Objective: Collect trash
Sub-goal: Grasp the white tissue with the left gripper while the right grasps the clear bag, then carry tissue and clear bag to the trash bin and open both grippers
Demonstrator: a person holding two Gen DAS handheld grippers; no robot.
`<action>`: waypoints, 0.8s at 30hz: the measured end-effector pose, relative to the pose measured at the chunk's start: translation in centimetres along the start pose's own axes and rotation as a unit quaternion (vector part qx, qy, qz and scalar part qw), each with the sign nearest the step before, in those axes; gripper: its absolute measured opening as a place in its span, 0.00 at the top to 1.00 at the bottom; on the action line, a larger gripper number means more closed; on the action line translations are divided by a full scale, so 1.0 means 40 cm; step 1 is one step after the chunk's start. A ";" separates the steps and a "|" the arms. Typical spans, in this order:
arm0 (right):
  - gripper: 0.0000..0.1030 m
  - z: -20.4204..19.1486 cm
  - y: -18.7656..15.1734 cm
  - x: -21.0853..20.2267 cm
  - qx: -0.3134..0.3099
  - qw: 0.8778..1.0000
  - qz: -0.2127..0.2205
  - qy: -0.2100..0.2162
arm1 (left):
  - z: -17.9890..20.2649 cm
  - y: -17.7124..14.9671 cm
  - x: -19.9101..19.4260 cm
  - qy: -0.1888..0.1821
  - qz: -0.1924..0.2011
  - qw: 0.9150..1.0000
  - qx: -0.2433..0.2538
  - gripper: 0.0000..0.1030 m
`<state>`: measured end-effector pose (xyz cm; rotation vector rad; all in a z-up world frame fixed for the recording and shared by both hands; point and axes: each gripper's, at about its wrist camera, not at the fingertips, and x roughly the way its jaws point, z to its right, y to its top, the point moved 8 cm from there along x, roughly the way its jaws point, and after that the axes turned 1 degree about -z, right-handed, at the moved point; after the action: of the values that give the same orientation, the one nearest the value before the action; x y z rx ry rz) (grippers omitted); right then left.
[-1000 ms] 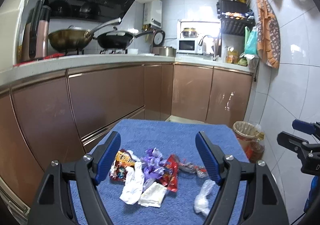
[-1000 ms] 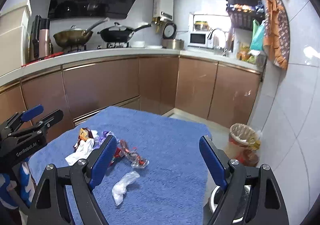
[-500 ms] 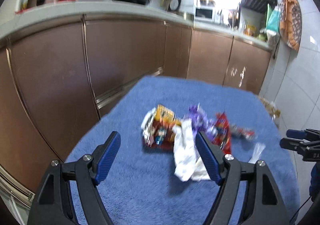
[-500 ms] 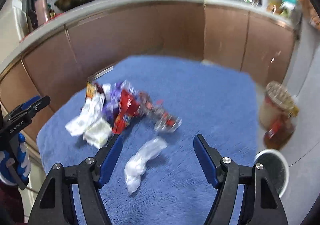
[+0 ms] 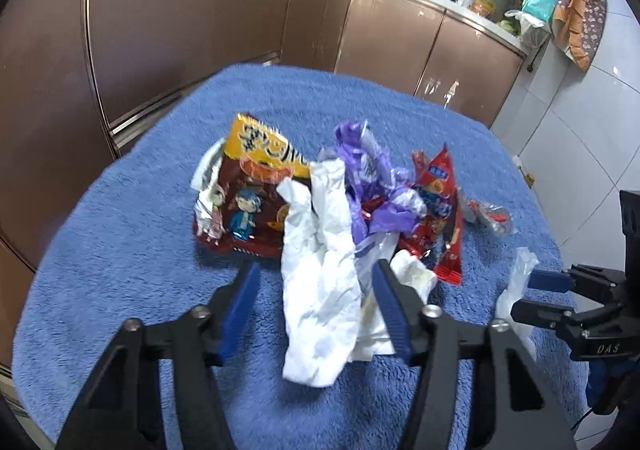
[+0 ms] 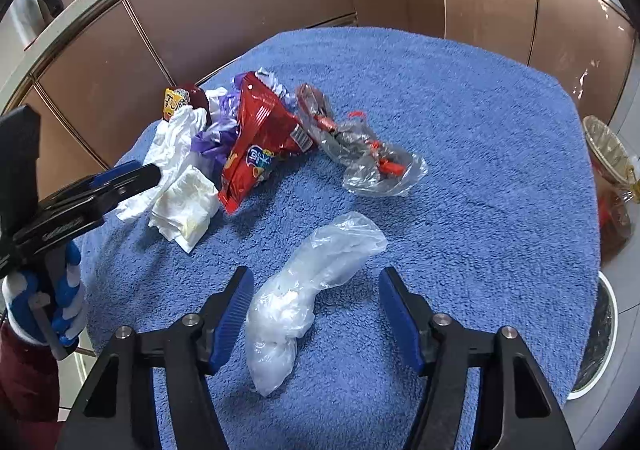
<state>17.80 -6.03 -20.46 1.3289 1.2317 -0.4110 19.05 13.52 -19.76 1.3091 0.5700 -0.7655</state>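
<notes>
Both claws open: left claw [image 5: 316, 306] over white tissue [image 5: 320, 282], right claw [image 6: 316, 314] over clear bag [image 6: 308, 290].

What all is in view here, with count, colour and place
towel: one, blue, covers the table
snack bag: one, yellow and maroon, pile's left end
tissue: one, white, between left gripper's fingers
purple wrapper: one, mid-pile
red bag: one, right of purple wrapper
clear wrapper: one, red bits inside, right of red bag
plastic bag: one, whitish, between right gripper's fingers
bin: one, white rim, floor at right
left gripper: open
right gripper: open
</notes>
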 end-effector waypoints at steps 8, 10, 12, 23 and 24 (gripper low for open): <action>0.72 -0.011 -0.003 0.035 -0.004 1.000 -0.012 0.029 | 0.008 -0.026 0.021 -0.035 -0.016 0.999 -0.018 0.92; 0.78 -0.016 0.000 0.030 -0.009 0.999 -0.008 0.030 | 0.019 -0.023 0.007 -0.041 -0.010 0.999 -0.016 0.93; 0.83 -0.020 0.000 0.017 -0.014 0.999 -0.002 0.031 | 0.027 -0.023 -0.014 -0.041 -0.002 0.999 -0.013 0.93; 0.90 -0.015 0.001 -0.142 -0.011 0.997 0.075 0.021 | 0.065 0.001 -0.170 -0.047 0.053 0.998 0.004 0.93; 0.90 -0.009 -0.002 -0.164 -0.009 0.996 0.085 0.019 | 0.069 0.004 -0.184 -0.047 0.058 0.997 0.006 0.93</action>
<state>15.10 -8.35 -14.91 1.4189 1.1405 -0.2555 14.34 12.11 -13.63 1.2985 0.4121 -0.7311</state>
